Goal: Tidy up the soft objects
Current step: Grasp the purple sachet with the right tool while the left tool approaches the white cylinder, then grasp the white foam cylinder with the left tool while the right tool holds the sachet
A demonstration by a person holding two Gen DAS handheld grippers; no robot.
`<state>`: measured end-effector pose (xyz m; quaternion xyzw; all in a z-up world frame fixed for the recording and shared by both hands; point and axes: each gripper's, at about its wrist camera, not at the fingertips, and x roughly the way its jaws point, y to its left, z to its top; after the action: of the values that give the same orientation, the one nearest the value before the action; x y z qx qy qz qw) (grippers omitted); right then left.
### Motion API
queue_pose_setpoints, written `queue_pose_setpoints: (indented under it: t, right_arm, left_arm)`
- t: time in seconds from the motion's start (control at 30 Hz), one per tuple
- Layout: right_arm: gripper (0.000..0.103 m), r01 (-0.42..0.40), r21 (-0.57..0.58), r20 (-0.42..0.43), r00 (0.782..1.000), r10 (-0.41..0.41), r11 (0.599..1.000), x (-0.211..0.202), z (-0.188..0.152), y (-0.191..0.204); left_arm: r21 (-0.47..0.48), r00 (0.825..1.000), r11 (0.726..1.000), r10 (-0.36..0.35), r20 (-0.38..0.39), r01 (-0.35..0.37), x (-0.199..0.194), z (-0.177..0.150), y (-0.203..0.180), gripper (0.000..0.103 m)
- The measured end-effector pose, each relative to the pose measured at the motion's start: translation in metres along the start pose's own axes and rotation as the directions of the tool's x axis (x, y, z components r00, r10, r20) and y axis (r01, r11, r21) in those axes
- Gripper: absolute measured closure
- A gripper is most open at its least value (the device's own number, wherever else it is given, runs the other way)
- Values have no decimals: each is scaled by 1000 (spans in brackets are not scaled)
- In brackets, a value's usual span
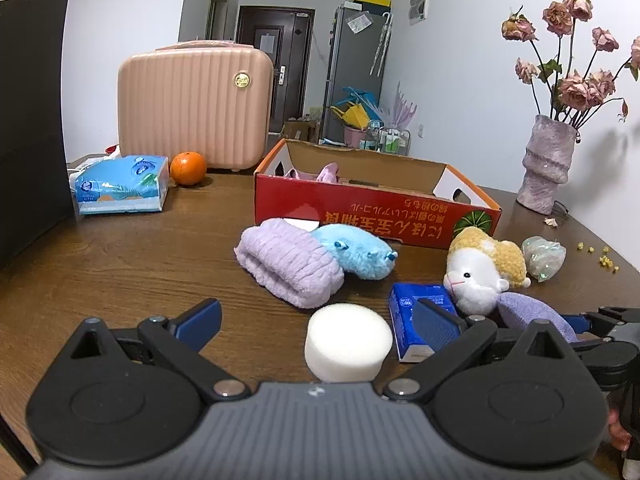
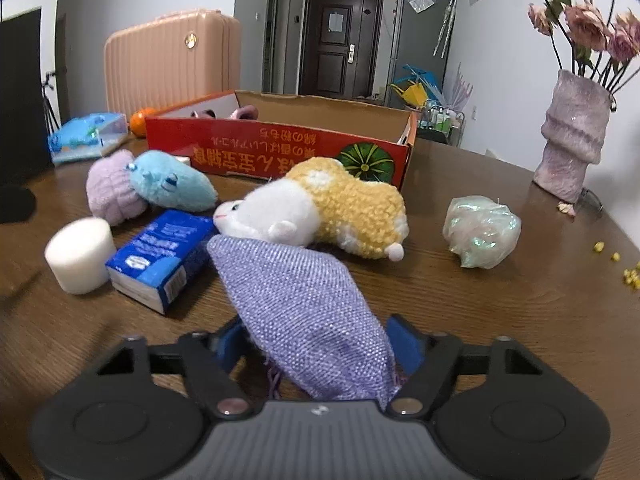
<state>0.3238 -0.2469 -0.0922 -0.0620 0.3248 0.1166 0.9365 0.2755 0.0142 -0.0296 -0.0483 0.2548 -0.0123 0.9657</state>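
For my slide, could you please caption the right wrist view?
Right gripper closed on purple woven pouch, red box beyond.

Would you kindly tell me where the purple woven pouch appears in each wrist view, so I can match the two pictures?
Left wrist view: the purple woven pouch lies at lower right, partly hidden, below the hamster plush.
Right wrist view: the pouch fills the lower centre, between the right gripper's fingers.
Shared landmark: the red cardboard box behind the toys.
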Motion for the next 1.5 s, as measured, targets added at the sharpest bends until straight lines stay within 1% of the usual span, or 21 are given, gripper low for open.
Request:
queue_pose_setpoints:
  t: [0.03, 0.07, 0.17, 0.27, 0.43, 0.63, 0.73, 0.83, 0.9, 0.97, 1.07, 1.13, 1.3, 1.5]
  right_arm:
    - [42, 1, 5, 5, 1000, -1, 1000, -1, 0, -1]
    - [47, -2, 12, 12, 1000, 1, 1000, -2, 0, -2]
    - [57, -15, 34, 34, 999, 14, 999, -4, 1, -6]
    - [63, -24, 44, 56, 998, 22, 999, -8, 1, -7]
    - [66, -26, 61, 114, 993, 19, 998, -18, 0, -7]
    - [67, -19, 96, 228, 974, -4, 995, -40, -1, -9]
    - [67, -8, 127, 262, 965, -26, 992, -47, -2, -14]
    - [67, -1, 158, 273, 961, -43, 987, -49, -1, -20]
    - [67, 0, 170, 284, 957, -50, 985, -51, -2, -22]
    - [67, -1, 178, 290, 955, -52, 984, -52, -2, -23]
    - [67, -2, 188, 291, 955, -54, 982, -52, -2, -26]
    - [67, -2, 193, 293, 954, -56, 981, -53, -3, -26]
    - [67, 17, 188, 285, 956, -71, 982, -51, -3, -24]
    - [67, 16, 191, 293, 954, -72, 982, -52, -3, -24]
  left_arm:
    - [1, 1000, 1000, -1, -2, 1, 1, 0, 0, 0]
    - [1, 1000, 1000, 0, -3, 0, 1, 0, 0, 0]
    - [3, 1000, 1000, 5, -9, -5, 3, -1, -1, 0]
    - [4, 1000, 1000, 8, -15, -8, 4, -1, -1, 0]
    - [7, 1000, 1000, 17, -26, -17, 8, -1, -1, 0]
    - [5, 998, 999, 43, -40, -43, 13, 0, 1, 0]
    - [40, 997, 997, 60, -46, -58, 17, 3, 0, 0]
    - [82, 996, 993, 85, -25, -83, 17, 6, 1, 0]
    - [94, 995, 991, 94, -34, -90, 21, 9, 3, 0]
    - [87, 994, 992, 91, -54, -86, 27, 11, 7, 0]
    - [35, 994, 997, 69, -84, -66, 37, 12, 13, 0]
    - [17, 994, 998, 60, -96, -59, 41, 11, 15, 0]
    - [14, 993, 999, 36, -114, -35, 44, 8, 16, 0]
    - [27, 987, 1000, 10, -161, -6, 55, 4, 11, 0]
